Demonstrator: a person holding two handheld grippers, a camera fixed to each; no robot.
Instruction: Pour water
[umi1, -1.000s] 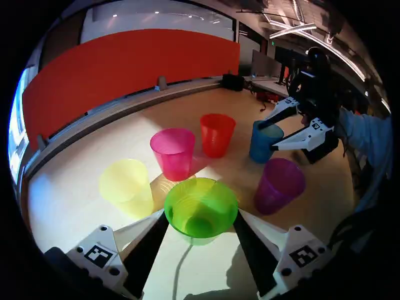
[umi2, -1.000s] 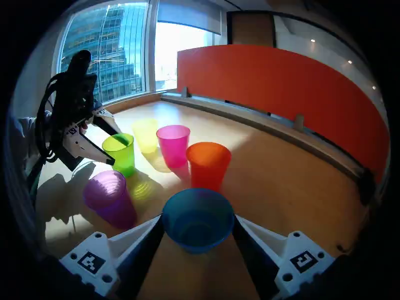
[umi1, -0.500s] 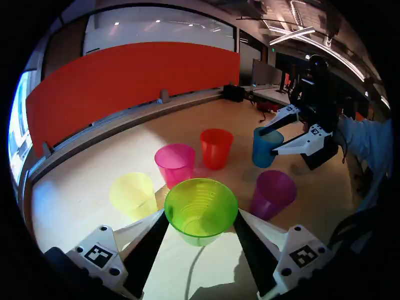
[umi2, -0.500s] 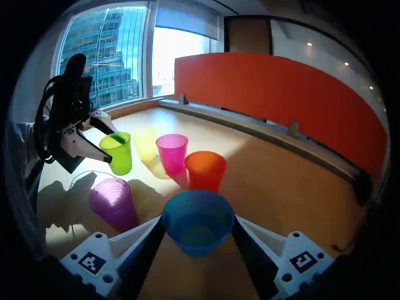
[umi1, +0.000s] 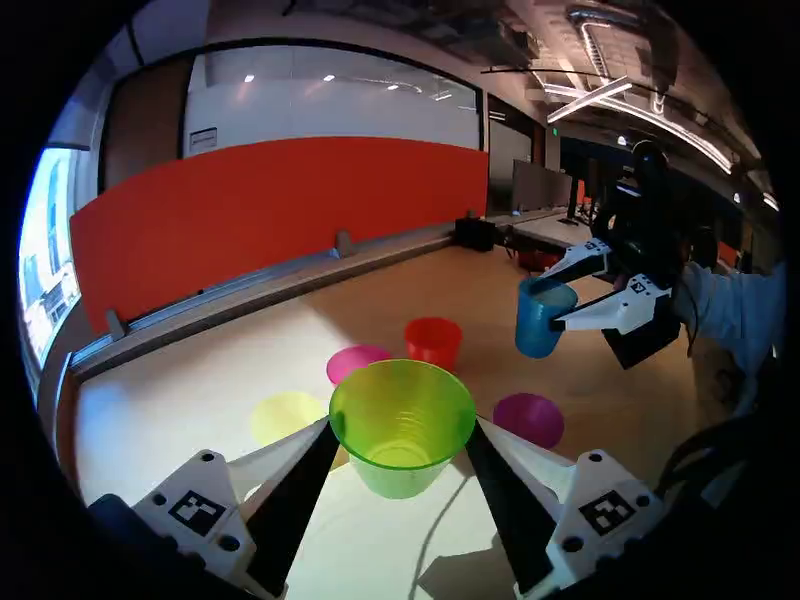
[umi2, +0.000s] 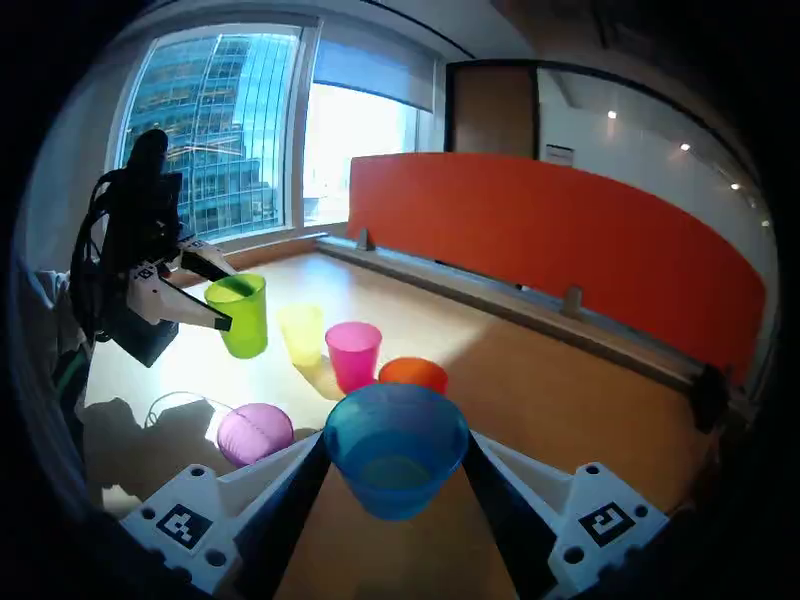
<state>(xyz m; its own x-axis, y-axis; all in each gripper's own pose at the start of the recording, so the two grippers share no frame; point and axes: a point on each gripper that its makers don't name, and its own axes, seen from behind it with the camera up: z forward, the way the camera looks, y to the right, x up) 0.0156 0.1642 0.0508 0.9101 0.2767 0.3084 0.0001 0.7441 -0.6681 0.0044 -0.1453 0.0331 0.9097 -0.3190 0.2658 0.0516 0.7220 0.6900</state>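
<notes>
My left gripper (umi1: 402, 450) is shut on a green cup (umi1: 403, 425), held upright above the wooden table (umi1: 180, 400). The same green cup (umi2: 238, 315) and the left gripper (umi2: 205, 295) appear at the left of the right gripper view. My right gripper (umi2: 396, 470) is shut on a blue cup (umi2: 396, 462) with a little water at its bottom. That blue cup (umi1: 542, 316) hangs in the air at the right of the left gripper view, between the right gripper's fingers (umi1: 610, 310).
On the table stand a yellow cup (umi1: 285, 415), a pink cup (umi1: 356, 362), an orange cup (umi1: 433, 342) and a purple cup (umi1: 529, 418). A long orange partition (umi1: 270, 215) runs behind the table. A person's sleeve (umi1: 735, 310) is at the right. Windows (umi2: 215, 150) lie beyond.
Both grippers have lifted their cups well above the table; the standing cups now look smaller and lower. The green and blue cups stay upright in the fingers.
</notes>
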